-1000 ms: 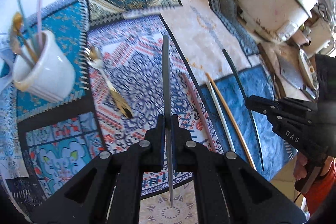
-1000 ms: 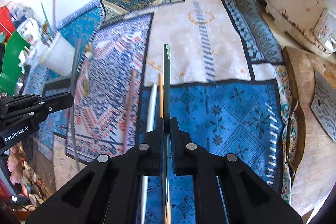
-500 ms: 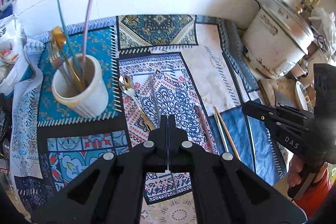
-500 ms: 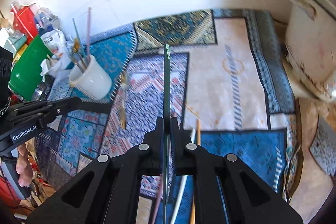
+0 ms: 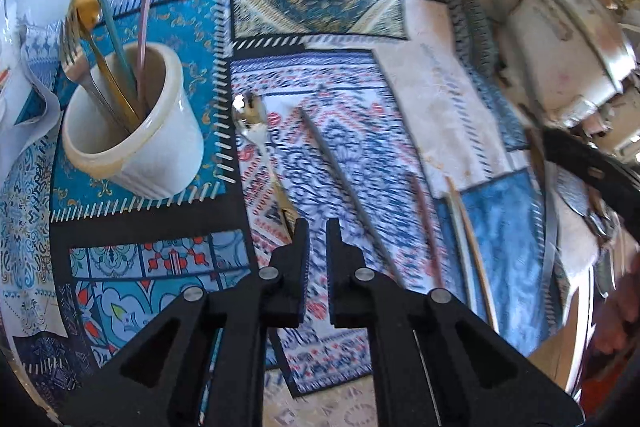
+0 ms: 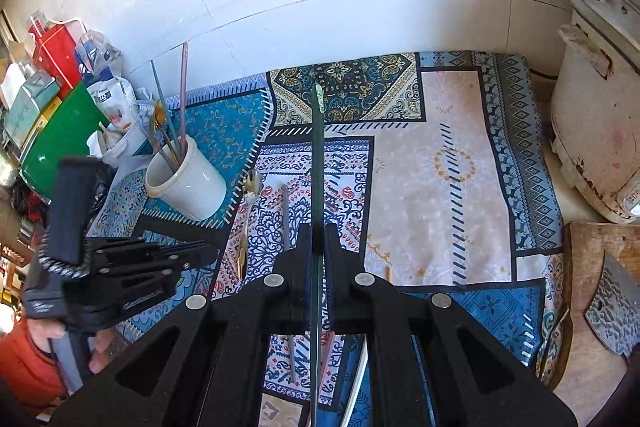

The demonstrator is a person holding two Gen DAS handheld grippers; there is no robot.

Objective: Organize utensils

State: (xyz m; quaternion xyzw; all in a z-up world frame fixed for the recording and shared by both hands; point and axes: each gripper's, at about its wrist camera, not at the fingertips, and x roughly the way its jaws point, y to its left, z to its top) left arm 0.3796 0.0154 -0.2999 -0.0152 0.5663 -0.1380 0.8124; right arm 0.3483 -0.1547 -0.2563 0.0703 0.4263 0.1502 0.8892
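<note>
Ceramic cup (image 5: 132, 143) part-filled; several sticks and a spoon (image 5: 250, 115) left on the mat (image 6: 460, 163).
Right gripper (image 6: 316, 239) clamps a green stick (image 6: 318, 155); I see the left gripper (image 5: 316, 233) nearly closed, empty.

A patchwork cloth (image 6: 452, 163) covers the bench, its panels a turquoise one with gold scrolls, a navy-and-gold paisley, a cream one with a dashed blue stripe, a blue-and-red paisley on white, and a bright blue floral block, with black borders and white stitch marks between them. The white ceramic crock (image 5: 132, 143) holds gold cutlery, a teal stick and a pale pink one, while a silver-bowled, gold-handled spoon (image 5: 256, 131) and a grey chopstick (image 5: 340, 179) lie on the red-and-blue panel. Each black hand-held gripper (image 6: 318, 263) is matt, the right one carrying a dark green chopstick (image 6: 318, 163); behind stand a green board (image 6: 60, 143) and a red box (image 6: 54, 51)
</note>
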